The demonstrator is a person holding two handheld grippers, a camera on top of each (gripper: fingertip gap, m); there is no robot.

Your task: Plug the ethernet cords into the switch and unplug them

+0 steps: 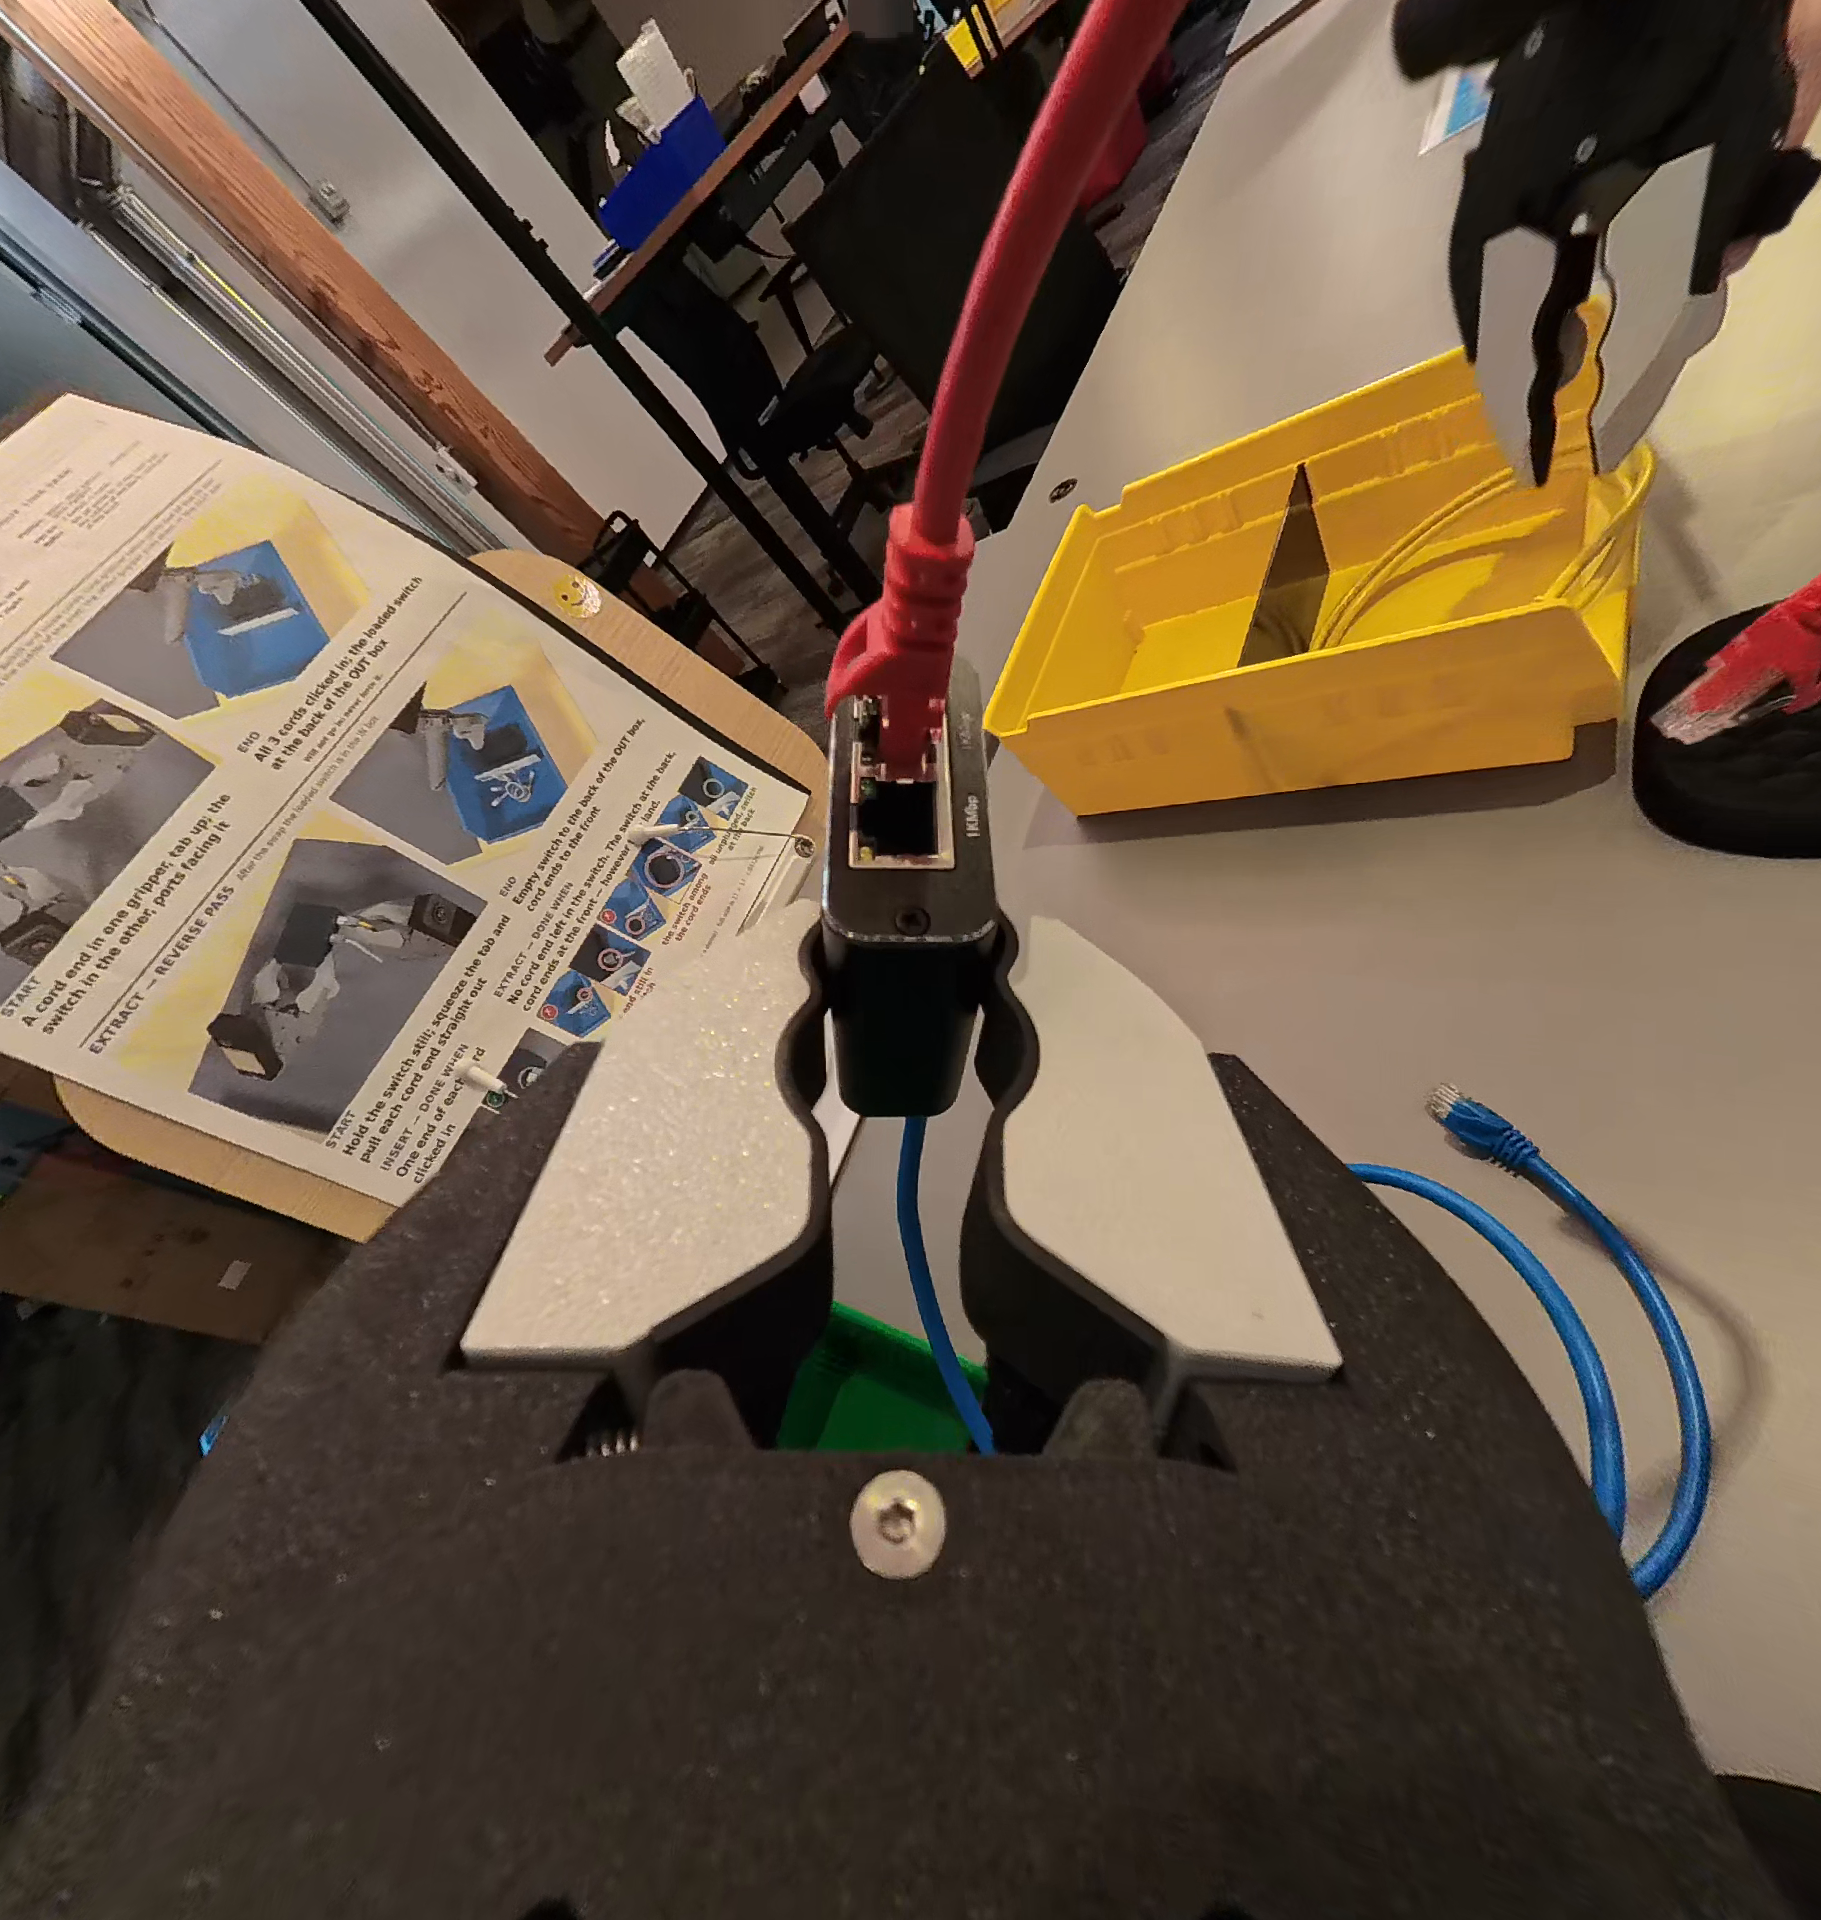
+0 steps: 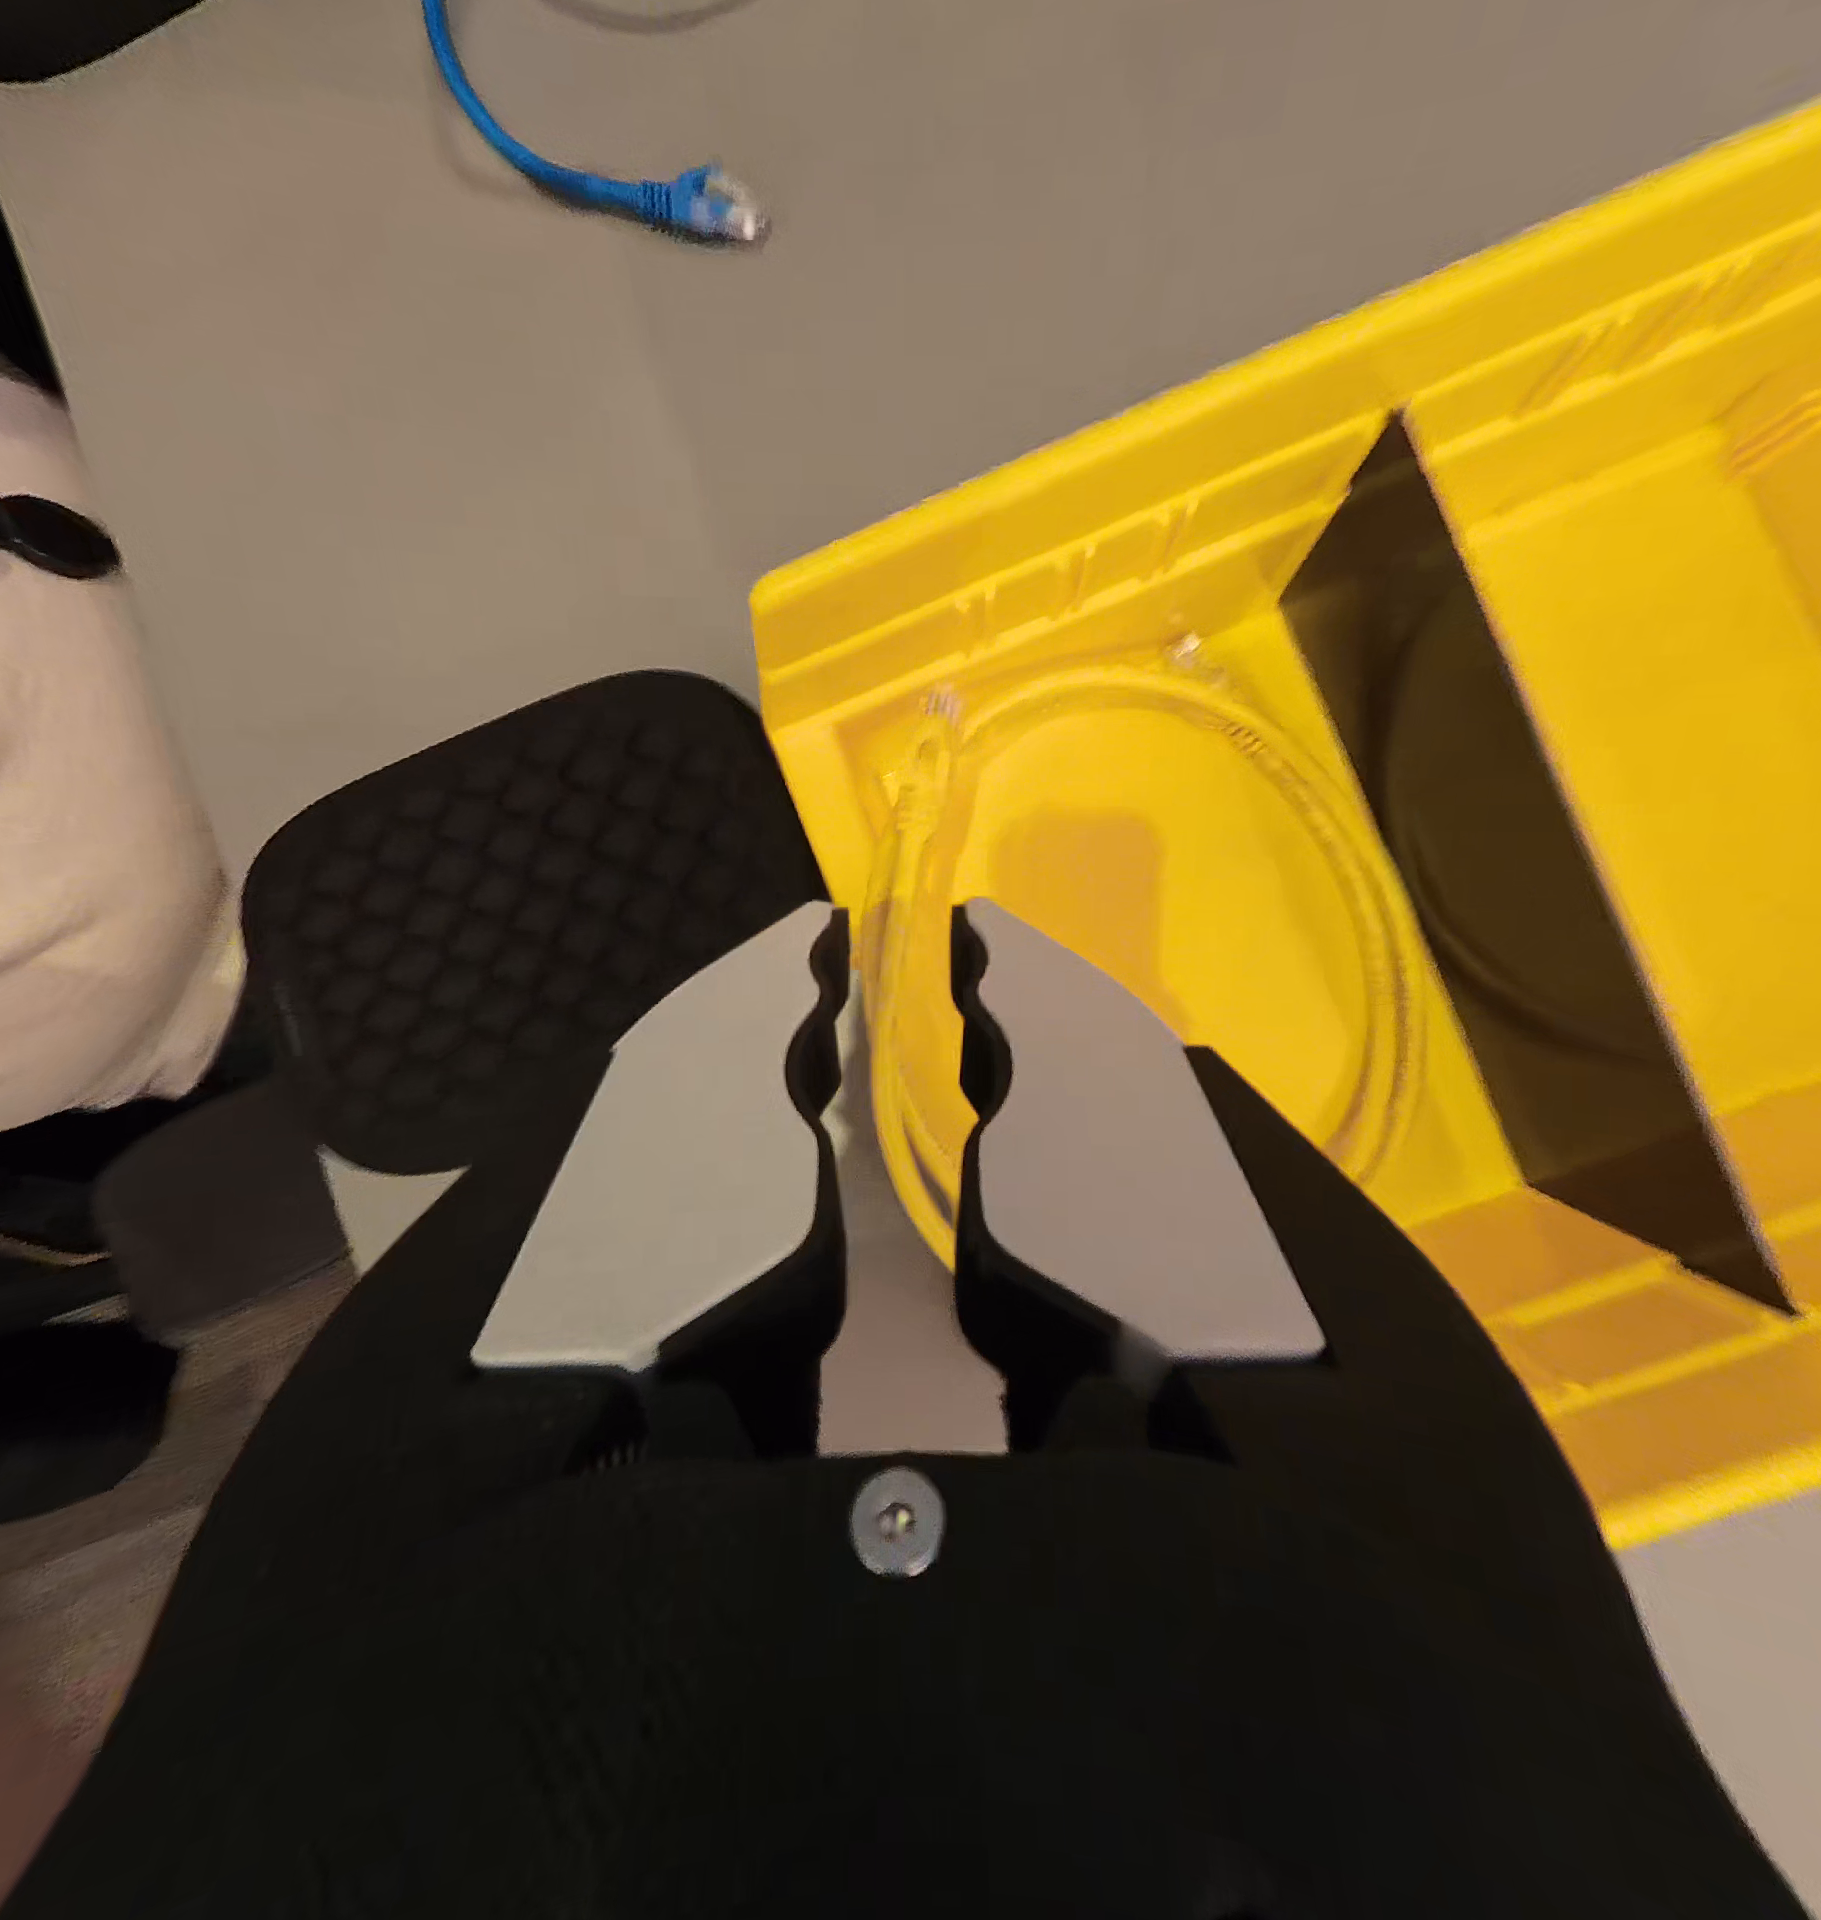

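- Left gripper [image 1: 908, 1023] pinches the black switch [image 1: 904, 935]; red ethernet cord [image 1: 973, 343] plugged in.
- Right gripper [image 2: 901, 997] spread, bare, above yellow bin [image 2: 1093, 582] holding yellow cord [image 2: 1384, 935].

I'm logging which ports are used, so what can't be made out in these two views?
- Switch, left wrist view: the red cord's plug covers the far ports; only one bare port shows.
- Blue cord, left wrist view: its upper end is hidden behind the switch.
- Yellow cord, right wrist view: motion blur and yellow-on-yellow bin blur its plugs.
- Bin's far compartment, right wrist view: cut off by the edge.
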